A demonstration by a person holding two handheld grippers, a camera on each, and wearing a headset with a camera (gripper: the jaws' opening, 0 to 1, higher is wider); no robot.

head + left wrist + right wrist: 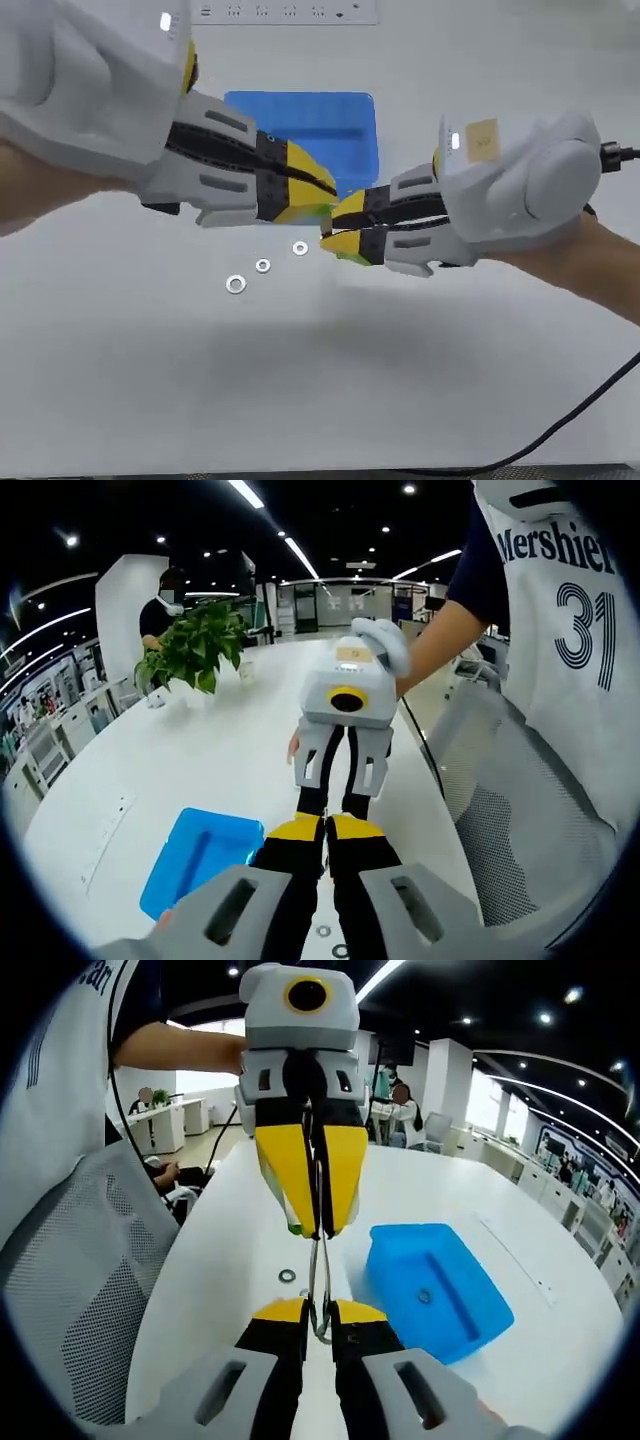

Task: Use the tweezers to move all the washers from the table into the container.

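Observation:
Thin metal tweezers (pixel 319 1270) span the gap between my two grippers, above the white table. My left gripper (pixel 318 1228) comes from the far side in the right gripper view, its yellow jaws shut on one end. My right gripper (pixel 320 1312) is shut on the rounded end. In the head view the left gripper (pixel 332 192) and the right gripper (pixel 328 234) meet tip to tip just in front of the blue container (pixel 345 150). Three washers (pixel 262 265) lie in a row on the table below the tips. One washer (pixel 425 1296) lies inside the container (pixel 470 1310).
A power strip (pixel 290 10) lies at the table's far edge. A black cable (pixel 560 420) trails off the front right. A potted plant (pixel 195 645) stands further along the table. A mesh chair (pixel 520 810) is beside the table.

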